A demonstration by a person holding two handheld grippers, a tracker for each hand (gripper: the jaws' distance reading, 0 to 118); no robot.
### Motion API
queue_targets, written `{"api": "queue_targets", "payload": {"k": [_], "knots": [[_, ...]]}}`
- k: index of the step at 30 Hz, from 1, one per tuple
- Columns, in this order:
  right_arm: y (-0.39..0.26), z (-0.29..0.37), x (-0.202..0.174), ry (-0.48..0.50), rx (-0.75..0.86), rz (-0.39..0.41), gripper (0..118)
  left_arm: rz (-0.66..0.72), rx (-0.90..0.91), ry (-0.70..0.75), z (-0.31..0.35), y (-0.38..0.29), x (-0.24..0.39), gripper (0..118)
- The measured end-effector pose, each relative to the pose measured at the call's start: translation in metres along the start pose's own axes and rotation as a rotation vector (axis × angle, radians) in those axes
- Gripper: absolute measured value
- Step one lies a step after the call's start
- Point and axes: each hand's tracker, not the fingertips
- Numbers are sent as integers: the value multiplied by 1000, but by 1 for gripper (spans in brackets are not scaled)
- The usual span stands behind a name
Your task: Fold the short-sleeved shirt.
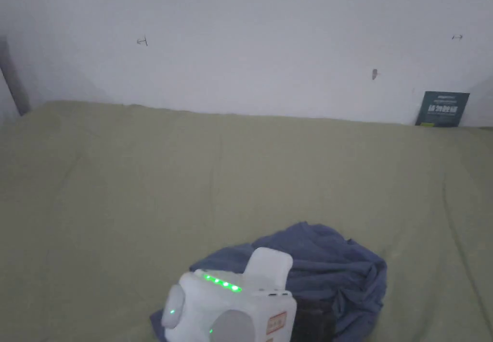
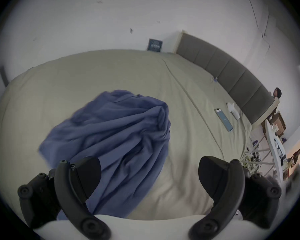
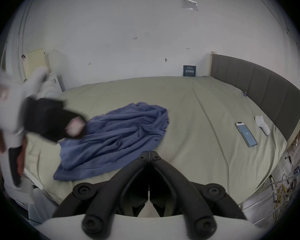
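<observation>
Your left gripper is spread wide, its two black jaws far apart with nothing between them but the shirt and bedsheet below. One jaw overlaps the near edge of the cloth in that view; whether it actually touches the fabric I cannot tell. From the right gripper view the same left gripper is a blurred black shape at the left side of the shirt, with its white housing behind it. In the head view you see that white plastic housing, rounded and smooth, with a row of green lights, low in front of the shirt.

Your right gripper is clenched, the curved black jaws meeting tip to tip with nothing caught in them, poised over the bare sheet just on the near side of the garment.

The shirt is a soft blue knit, crumpled into a loose mound with long ridged folds, one hemmed edge lying flat toward you. It sits on the bed's pale olive sheet, which is matte and lightly creased. A phone with a glossy lit screen and a white sock lie well apart near the grey padded headboard.
</observation>
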Motion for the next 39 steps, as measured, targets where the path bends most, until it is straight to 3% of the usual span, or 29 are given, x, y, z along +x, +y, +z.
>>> {"api": "queue_targets", "payload": {"k": [2, 3, 4, 5, 6, 13, 18, 26, 27, 29, 30, 31, 34, 37, 38, 39], "knots": [[2, 6, -8, 18, 12, 16, 0, 24, 70, 68, 44, -26, -11, 104], [2, 8, -12, 24, 16, 24, 0, 54, 49, 91, 63, -41, -17, 83], [2, 11, -15, 30, 24, 30, 0, 79, 64, 130, 79, -52, -22, 51], [3, 13, -19, 38, 32, 33, 0, 113, 116, 204, 94, -64, -27, 10], [3, 16, -22, 45, 37, 35, 0, 137, 156, 238, 106, -74, -34, 4], [-2, 26, -39, 74, 42, 78, 0, 147, 250, 469, 157, -112, -66, 4], [-3, 23, -46, 79, 25, 78, 0, 242, 213, 424, 153, -112, -88, 4], [-3, 8, -53, 76, -1, 108, 0, 233, 62, 329, 80, -77, -143, 4], [-3, 4, -54, 72, -7, 110, 0, 247, 76, 333, 66, -73, -151, 23], [-3, -2, -53, 67, -19, 110, 0, 223, -58, 343, 34, -62, -165, 117], [-4, -5, -53, 65, -25, 109, 0, 165, -142, 356, 20, -63, -169, 115], [-4, -8, -52, 65, -31, 107, 0, 189, -27, 322, 2, -53, -174, 114], [-6, -19, -49, 57, -58, 114, 0, 125, -158, 387, -42, -58, -183, 114], [-10, -30, -45, 49, -82, 113, 0, 101, -214, 363, -60, -44, -187, 114], [-11, -33, -44, 48, -91, 108, 0, 111, -241, 365, -71, -45, -187, 110], [-11, -36, -43, 46, -98, 101, 0, 105, -282, 333, -78, -47, -187, 99]]}}
